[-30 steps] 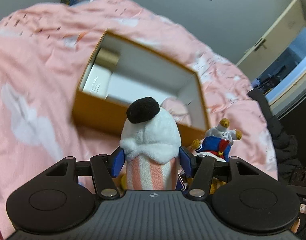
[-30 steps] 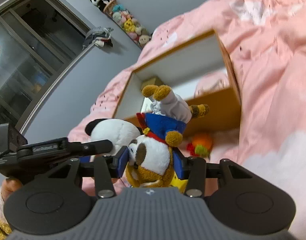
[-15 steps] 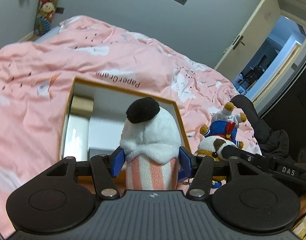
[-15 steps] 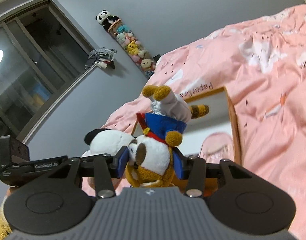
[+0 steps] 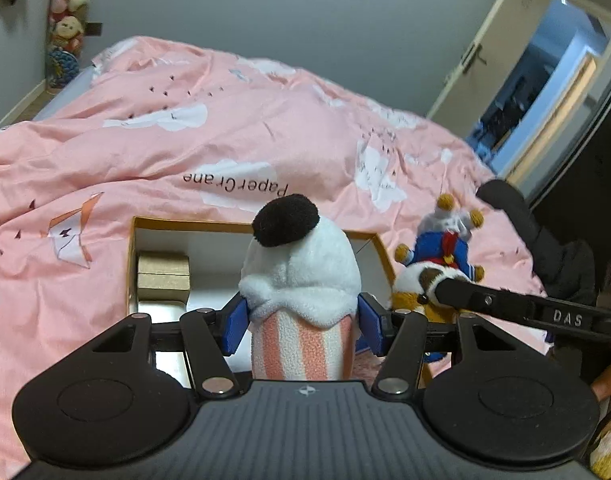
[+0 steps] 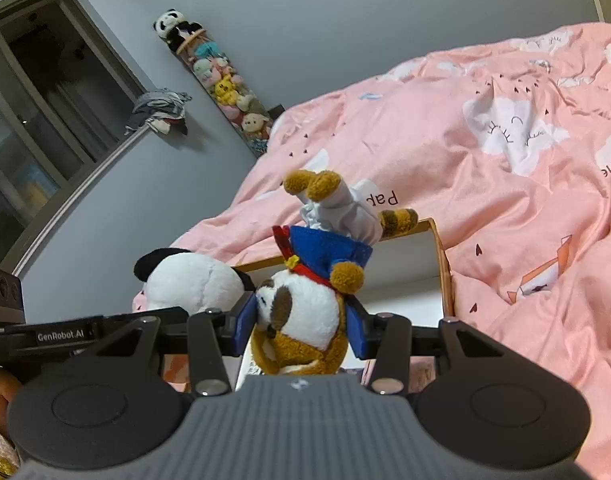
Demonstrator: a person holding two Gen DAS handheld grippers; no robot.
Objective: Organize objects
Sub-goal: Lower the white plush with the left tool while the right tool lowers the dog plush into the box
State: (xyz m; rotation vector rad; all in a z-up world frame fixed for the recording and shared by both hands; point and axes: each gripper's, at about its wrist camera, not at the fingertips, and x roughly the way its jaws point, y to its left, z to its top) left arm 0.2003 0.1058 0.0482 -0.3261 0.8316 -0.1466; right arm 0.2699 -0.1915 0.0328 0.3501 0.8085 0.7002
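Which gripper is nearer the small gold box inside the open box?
Left. The left gripper, shut on the striped plush, hangs just right of the small gold box in its own view. The right gripper, holding the sailor dog plush, sits further right, beyond the open box.

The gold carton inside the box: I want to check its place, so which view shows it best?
The left wrist view: the gold carton stands in plain sight against the left wall of the open box. The right wrist view hides it behind the plush toys.
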